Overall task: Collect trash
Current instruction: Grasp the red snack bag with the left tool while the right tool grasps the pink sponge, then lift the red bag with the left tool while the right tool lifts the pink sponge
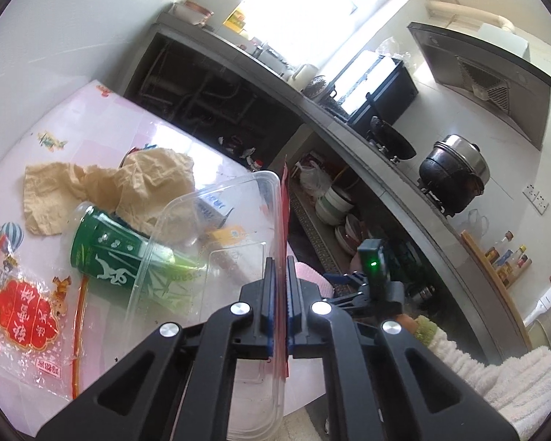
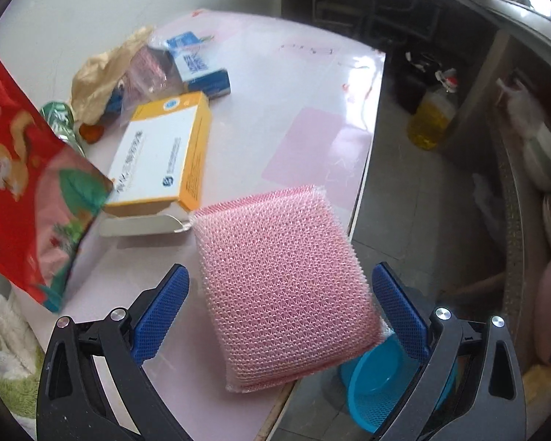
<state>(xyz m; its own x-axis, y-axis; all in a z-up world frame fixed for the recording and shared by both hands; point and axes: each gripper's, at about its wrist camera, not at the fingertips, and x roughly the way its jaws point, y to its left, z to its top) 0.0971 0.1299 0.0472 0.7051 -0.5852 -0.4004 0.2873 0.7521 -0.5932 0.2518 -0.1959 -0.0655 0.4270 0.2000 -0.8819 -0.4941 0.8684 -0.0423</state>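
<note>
Left jaws pinched on a red snack bag; right jaws wide around a pink scouring pad at the tabletop's edge.

My left gripper (image 1: 279, 279) has its jaws nearly together, clamped on the thin edge of the red snack bag (image 2: 29, 169); I judge it light, limp and slick, so a pinch near the seam suits it. A clear plastic tub (image 1: 216, 228) lies just beyond those jaws over a green paper cup (image 1: 110, 253), both light and crushable. My right gripper (image 2: 281, 297) stands with jaws wide apart, flanking the pink scouring pad (image 2: 283, 279), which overhangs the near edge of the tabletop (image 2: 305, 84); I cannot tell whether either pad touches it. It looks soft and springy, best squeezed across its sides. A yellow-and-white carton (image 2: 161, 150) lies just beside it, and a blue basket (image 2: 382, 382) sits on the floor below.
</note>
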